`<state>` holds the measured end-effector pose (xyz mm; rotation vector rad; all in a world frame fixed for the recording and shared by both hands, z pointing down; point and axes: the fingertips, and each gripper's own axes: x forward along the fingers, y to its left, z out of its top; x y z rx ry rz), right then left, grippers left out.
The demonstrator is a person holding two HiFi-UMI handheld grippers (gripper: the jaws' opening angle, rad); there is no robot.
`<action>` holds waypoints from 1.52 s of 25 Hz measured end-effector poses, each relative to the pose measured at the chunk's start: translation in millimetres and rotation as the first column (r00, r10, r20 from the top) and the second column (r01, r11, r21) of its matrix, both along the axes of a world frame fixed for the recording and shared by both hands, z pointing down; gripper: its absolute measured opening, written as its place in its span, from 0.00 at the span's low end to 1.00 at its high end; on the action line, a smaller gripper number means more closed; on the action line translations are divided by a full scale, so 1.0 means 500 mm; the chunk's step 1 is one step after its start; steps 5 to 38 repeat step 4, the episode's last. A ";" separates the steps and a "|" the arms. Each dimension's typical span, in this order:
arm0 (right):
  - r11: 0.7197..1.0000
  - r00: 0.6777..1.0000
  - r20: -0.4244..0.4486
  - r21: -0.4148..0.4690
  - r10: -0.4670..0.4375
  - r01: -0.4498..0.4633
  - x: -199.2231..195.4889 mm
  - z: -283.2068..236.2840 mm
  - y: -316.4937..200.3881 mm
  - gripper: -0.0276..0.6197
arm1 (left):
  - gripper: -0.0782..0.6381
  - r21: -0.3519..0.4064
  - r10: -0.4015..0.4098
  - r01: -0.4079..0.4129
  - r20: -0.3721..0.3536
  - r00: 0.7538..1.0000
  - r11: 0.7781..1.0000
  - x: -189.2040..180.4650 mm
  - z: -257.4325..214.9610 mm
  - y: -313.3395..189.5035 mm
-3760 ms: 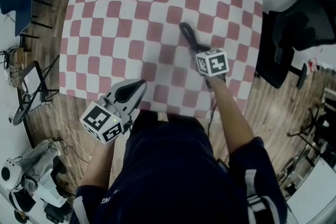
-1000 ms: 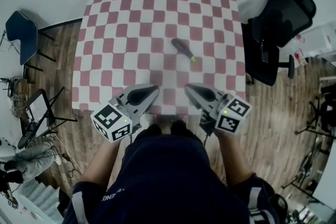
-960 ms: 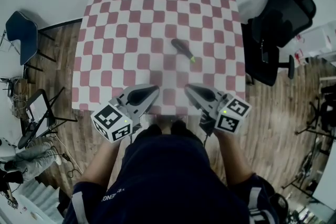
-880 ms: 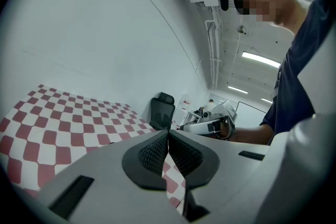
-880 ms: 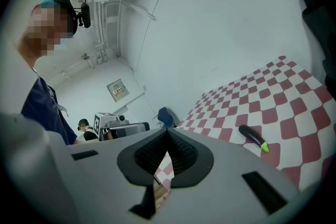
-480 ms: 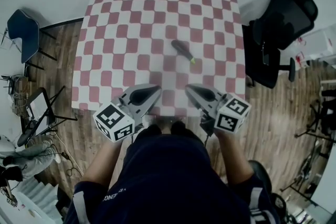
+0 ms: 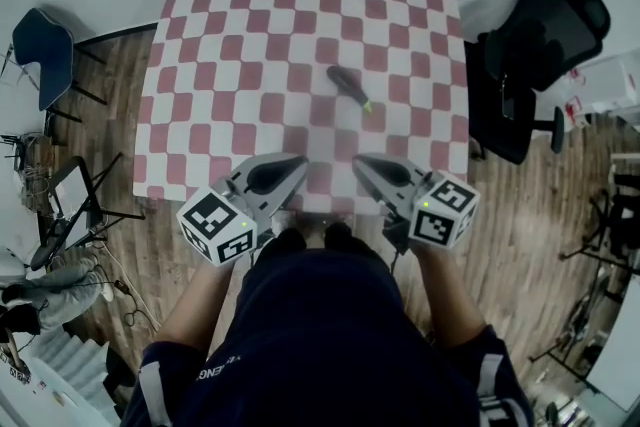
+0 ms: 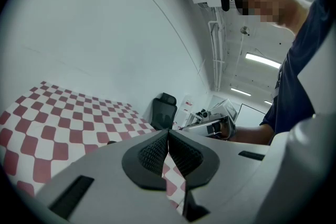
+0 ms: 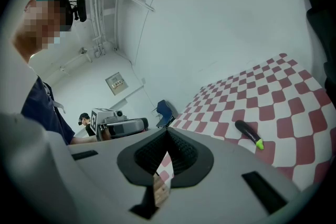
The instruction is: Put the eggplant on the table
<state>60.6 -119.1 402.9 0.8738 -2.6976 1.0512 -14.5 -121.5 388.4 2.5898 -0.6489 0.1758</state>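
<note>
eggplant [image 7: 349, 87]: lies on checkered desk [image 7: 250, 25], right of centre, well apart from both tongs | left tongs [image 7: 293, 161]: pressed together, empty, over near desk edge | right tongs [image 7: 360, 161]: same

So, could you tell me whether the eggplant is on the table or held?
Set down: the eggplant lies flat on the checkered table, with nothing touching it.
</note>
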 end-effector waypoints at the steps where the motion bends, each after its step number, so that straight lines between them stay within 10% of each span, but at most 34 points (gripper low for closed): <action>1: 1.000 1.000 0.000 0.001 -0.003 0.003 0.000 -0.001 0.000 0.07 | 0.15 -0.001 -0.001 0.001 0.000 1.000 1.000 0.001 0.002 0.000; 38: 1.000 1.000 0.000 0.004 -0.010 0.010 0.000 -0.001 -0.001 0.07 | 0.15 -0.002 -0.004 0.004 -0.001 1.000 1.000 0.004 0.006 -0.001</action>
